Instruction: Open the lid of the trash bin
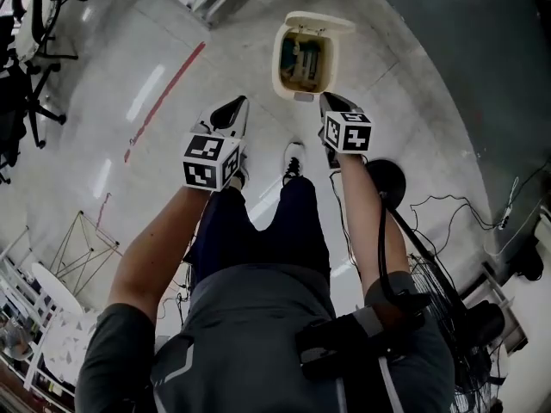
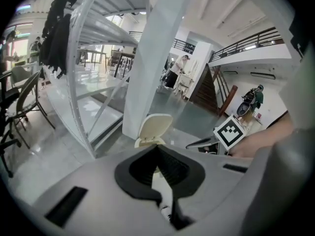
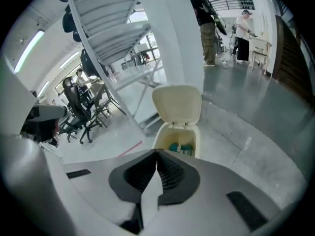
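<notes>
The cream trash bin [image 1: 278,62] stands on the floor ahead of me with its lid [image 1: 319,19] swung up and back, and teal rubbish shows inside. My left gripper [image 1: 234,104] hovers short of the bin to its left, jaws shut and empty. My right gripper [image 1: 332,101] is shut and empty too, just off the bin's near right corner. In the right gripper view the open bin [image 3: 160,140] and its raised lid [image 3: 177,105] sit just past the right gripper [image 3: 157,152]. In the left gripper view the lid [image 2: 154,127] shows past the left gripper [image 2: 157,147].
Office chairs [image 1: 24,84] stand far left and a red floor line [image 1: 169,91] runs left of the bin. A round black stand base [image 1: 385,180], cables and a wire basket [image 1: 437,289] lie to my right. A white column [image 3: 170,38] and stairs rise behind the bin.
</notes>
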Available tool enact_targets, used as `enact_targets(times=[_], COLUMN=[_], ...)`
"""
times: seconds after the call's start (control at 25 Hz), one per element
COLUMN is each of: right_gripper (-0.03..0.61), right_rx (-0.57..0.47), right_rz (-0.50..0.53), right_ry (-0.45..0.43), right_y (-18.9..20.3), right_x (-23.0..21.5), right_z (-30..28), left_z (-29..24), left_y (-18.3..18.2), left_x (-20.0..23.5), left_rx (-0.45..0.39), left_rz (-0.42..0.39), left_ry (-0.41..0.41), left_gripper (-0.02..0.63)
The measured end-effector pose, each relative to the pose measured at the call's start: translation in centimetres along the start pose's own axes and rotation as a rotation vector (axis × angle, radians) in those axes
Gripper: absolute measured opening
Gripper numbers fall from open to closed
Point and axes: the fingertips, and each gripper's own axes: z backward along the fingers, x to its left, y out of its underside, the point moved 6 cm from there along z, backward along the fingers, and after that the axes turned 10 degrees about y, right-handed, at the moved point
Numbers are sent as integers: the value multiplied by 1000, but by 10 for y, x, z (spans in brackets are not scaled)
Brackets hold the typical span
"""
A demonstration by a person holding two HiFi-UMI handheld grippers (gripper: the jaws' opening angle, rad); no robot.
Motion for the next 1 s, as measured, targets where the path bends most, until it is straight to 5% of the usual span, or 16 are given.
enact_targets(times=[0.56, 1.0], right_gripper=[26, 26], right_rx=[-347, -637], right_rz=[-1, 49], right_ry=[9, 28], right_y=[-109, -169], right_x=[19, 36], right_z=[208, 350], left_z=[92, 181], left_y=[-115, -190], left_x=[-64, -119], left_rx=[-145, -349], left_rz=[-158, -260], left_ry=[91, 175], left_gripper=[8, 8])
